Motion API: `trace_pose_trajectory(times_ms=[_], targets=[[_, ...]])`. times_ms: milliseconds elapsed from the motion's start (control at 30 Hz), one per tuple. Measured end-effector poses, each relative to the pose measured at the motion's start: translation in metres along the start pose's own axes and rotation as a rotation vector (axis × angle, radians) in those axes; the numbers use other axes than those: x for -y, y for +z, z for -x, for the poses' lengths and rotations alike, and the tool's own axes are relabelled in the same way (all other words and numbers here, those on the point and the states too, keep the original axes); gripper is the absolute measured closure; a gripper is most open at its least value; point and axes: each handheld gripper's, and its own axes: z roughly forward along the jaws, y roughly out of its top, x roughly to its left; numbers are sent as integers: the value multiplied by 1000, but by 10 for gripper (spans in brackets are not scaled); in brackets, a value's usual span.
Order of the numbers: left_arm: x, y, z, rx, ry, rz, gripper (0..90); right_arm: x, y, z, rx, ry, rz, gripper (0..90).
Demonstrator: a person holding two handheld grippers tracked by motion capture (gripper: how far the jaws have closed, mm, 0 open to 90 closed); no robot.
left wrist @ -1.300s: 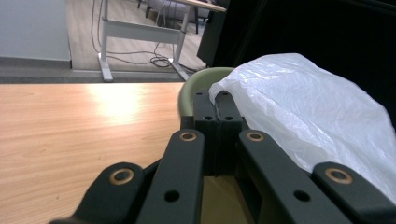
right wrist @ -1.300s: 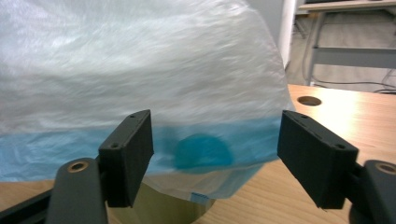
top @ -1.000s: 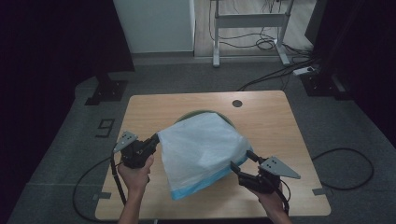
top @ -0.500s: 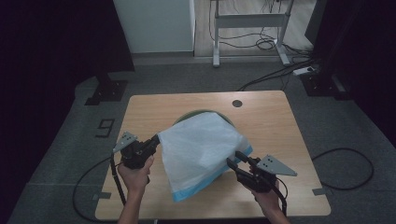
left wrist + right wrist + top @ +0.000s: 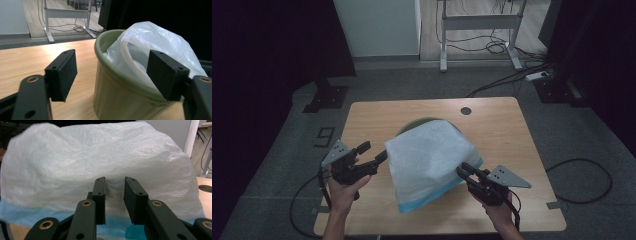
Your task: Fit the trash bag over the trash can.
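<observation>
A white plastic bag [image 5: 429, 160] with a blue lower edge is draped over a green round pot [image 5: 408, 128] in the middle of the wooden table [image 5: 507, 130]. My left gripper [image 5: 373, 151] is open at the bag's left side. In the left gripper view its jaws [image 5: 115, 75] stand wide apart on either side of the pot [image 5: 112, 100], with the bag [image 5: 150, 42] bulging out of its top. My right gripper [image 5: 463, 169] is at the bag's lower right edge. Its jaws [image 5: 115, 197] are a narrow gap apart, tips against the bag [image 5: 100, 157], which puckers there.
A round cable hole [image 5: 466, 110] sits near the table's far edge. Beyond the table are a white desk frame [image 5: 479, 22], loose cables [image 5: 507, 80] on the floor and a dark stand base [image 5: 326, 97] at the left. Both forearms come in from the near edge.
My right gripper has moved forward and left, up to the bag's lower right edge. The bag has shifted slightly. The left gripper has barely moved.
</observation>
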Motion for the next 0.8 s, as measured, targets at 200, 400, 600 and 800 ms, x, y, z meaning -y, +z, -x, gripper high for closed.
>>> trace_pose_trajectory(times_ms=[200, 400, 600, 800], targets=[[3, -17, 5, 0, 25, 14, 228, 0, 1, -1, 3, 2, -5, 708], [2, -20, 34, 43, 102, 24, 267, -1, 0, -2, 5, 2, -10, 708], [1, -6, 60, 97, 174, -13, 284, 1, -1, -2, 6, 7, -14, 704], [2, 9, 81, 143, 219, -38, 306, 4, -1, -1, 6, 12, -21, 699]])
